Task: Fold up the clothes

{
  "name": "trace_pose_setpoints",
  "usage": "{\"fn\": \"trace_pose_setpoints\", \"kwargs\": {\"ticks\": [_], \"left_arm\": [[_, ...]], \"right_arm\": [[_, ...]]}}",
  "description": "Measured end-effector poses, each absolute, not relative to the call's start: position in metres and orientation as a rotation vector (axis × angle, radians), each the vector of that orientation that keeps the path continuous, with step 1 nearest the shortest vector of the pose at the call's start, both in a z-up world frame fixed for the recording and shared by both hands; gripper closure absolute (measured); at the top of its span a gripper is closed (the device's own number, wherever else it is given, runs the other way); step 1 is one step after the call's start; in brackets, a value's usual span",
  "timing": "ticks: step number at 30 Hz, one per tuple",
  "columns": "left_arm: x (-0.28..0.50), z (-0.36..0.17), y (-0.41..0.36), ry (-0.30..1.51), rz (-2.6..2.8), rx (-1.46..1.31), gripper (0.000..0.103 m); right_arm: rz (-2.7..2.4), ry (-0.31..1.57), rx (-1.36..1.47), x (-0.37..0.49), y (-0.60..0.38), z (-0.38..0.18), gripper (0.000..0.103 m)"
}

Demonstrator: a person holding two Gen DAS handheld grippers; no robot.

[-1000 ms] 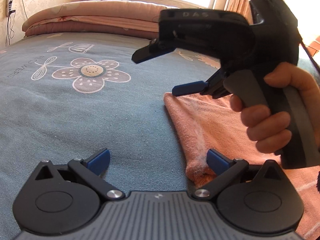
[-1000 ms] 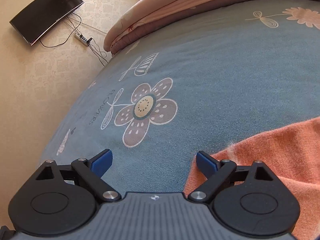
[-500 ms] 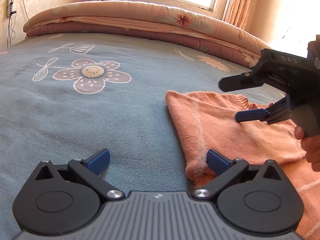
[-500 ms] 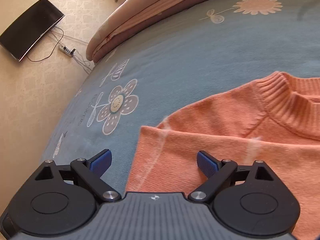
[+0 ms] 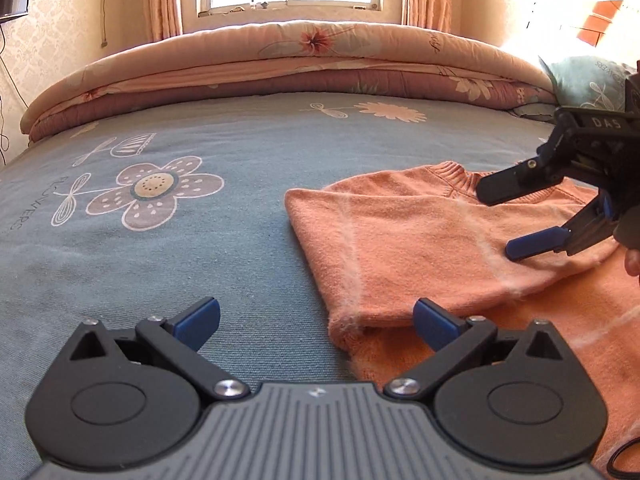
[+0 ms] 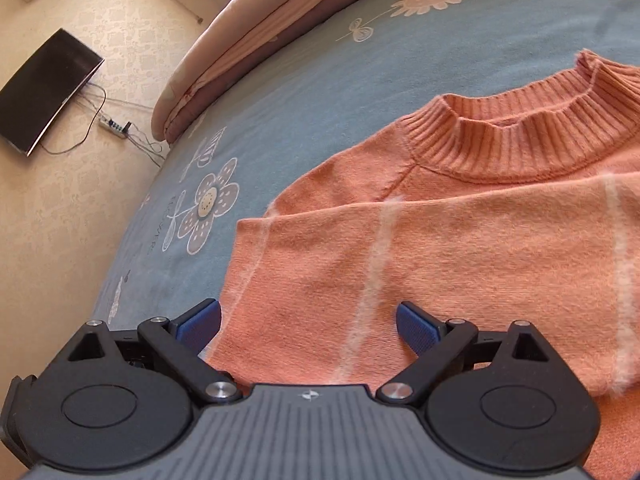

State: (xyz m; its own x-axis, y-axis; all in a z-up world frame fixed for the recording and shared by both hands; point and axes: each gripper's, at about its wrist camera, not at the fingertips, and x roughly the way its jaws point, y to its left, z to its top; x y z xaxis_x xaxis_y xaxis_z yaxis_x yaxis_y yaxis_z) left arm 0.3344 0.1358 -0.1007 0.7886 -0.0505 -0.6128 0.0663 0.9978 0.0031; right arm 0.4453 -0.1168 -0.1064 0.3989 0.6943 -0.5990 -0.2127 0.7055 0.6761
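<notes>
Lying on bed: orange sweater (image 6: 460, 264) on the blue floral bedspread (image 5: 200, 240), one sleeve folded across its body.
Left gripper (image 5: 316, 320): fingers spread, empty, at the sleeve cuff.
Right gripper (image 6: 308, 322): fingers spread, empty, over the folded sleeve.

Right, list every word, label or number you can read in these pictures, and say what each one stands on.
"DAS": on the black body of the right gripper, seen from the left wrist.
"FLOWERS": printed beside the big flower on the blue bedspread, lying sideways.
"FLOWERS": on the pillow, seen upside down.
Script on the rolled quilt: too small to read.
</notes>
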Motion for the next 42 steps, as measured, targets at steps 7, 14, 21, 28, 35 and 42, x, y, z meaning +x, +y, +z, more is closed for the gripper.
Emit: {"fn": "trace_pose_setpoints", "kwargs": {"ticks": [7,14,21,28,35,42], "left_arm": [[0.331,-0.095,0.126,0.649,-0.072,0.021,0.001],[0.317,-0.077,0.099,0.589,-0.190,0.012,0.001],[0.314,-0.088,0.058,0.632,-0.337,0.035,0.001],[0.312,-0.104,0.042,0.683,-0.432,0.027,0.001],[0.317,-0.115,0.044,0.715,-0.423,0.020,0.001],[0.315,-0.119,0.038,0.706,-0.413,0.058,0.001]], "right_arm": [[0.396,0.947,0.586,0.439,-0.185,-0.096,0.006],[0.350,0.917,0.564,0.422,-0.217,-0.098,0.005],[0.205,0.817,0.664,0.408,-0.281,-0.095,0.005],[0.369,0.791,0.733,0.426,-0.262,-0.091,0.004],[0.305,0.853,0.652,0.433,-0.254,-0.106,0.009],[0.216,0.765,0.577,0.357,-0.321,-0.065,0.005]]}}
